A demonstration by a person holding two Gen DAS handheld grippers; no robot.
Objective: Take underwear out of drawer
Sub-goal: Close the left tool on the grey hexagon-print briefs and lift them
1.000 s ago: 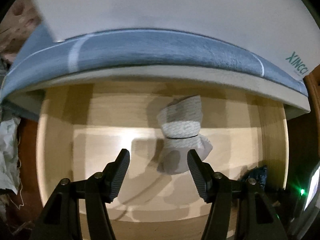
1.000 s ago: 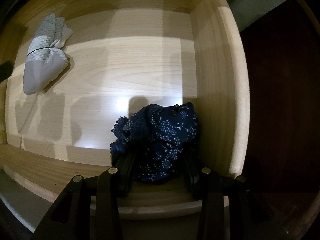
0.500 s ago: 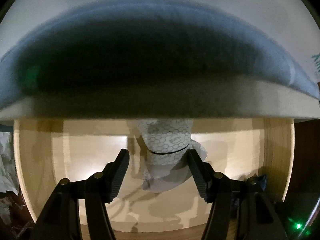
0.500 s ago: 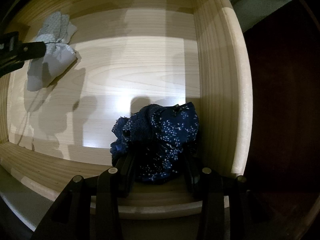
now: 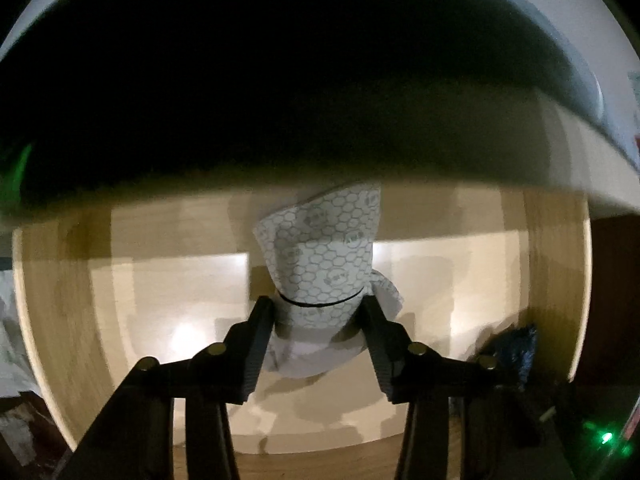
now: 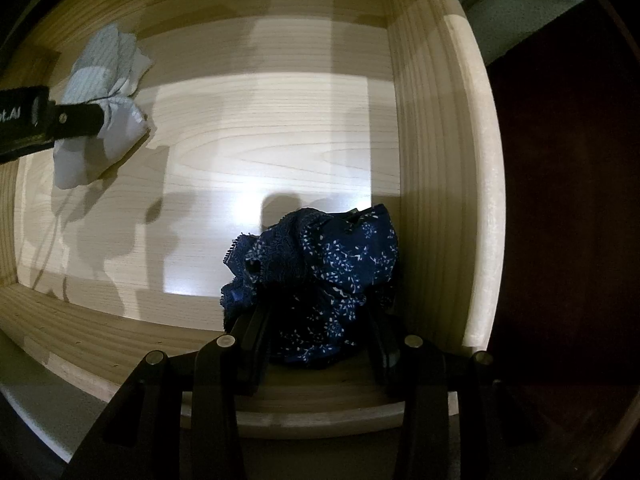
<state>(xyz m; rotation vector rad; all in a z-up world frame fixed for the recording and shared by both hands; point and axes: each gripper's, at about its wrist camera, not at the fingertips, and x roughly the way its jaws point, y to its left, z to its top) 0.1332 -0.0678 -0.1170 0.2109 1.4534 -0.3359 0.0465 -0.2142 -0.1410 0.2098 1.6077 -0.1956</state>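
Grasp step: left gripper (image 5: pixel 318 314) fingers narrow around pale underwear (image 5: pixel 320 276), right gripper (image 6: pixel 318 320) fingers straddle navy underwear (image 6: pixel 316 276) in drawer (image 6: pixel 440 160); next, squeeze and lift.

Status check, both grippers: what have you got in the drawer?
Left gripper straddling grey patterned underwear, jaws not clamped. Right gripper around navy floral underwear, grip unclear. Both pieces inside drawer.

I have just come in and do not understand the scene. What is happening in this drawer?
A person works with two handheld grippers inside an open wooden drawer. The left gripper straddles a pale honeycomb-print underwear bundle near the back left. The right gripper is around a crumpled navy patterned pair in the front right corner. Both garments are in the drawer.
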